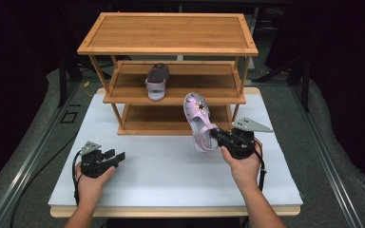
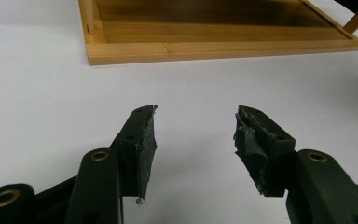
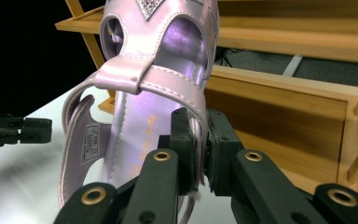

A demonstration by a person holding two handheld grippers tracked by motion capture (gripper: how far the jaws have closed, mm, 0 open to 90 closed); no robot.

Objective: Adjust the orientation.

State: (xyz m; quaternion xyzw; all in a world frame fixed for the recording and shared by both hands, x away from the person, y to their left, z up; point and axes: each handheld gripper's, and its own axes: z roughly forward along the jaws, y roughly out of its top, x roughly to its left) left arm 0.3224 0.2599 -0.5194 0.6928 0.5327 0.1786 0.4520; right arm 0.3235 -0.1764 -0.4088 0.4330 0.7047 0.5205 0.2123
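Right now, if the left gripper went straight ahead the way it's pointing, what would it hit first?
Probably the bottom shelf of the wooden rack. The left gripper has its jaws open with nothing between them, and only bare white table lies ahead before that shelf's front edge. Depth is hard to judge.

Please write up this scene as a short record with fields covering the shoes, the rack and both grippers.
held item: pale pink strappy child's sandal, lifted off the table, toe up
right gripper: shut on the sandal's side strap
left gripper: open, nothing between the jaws, low over the white tabletop
rack: three-tier wooden shoe rack at the back of the tabletop
middle shelf: second matching sandal, sole side up
bottom shelf: bare where visible
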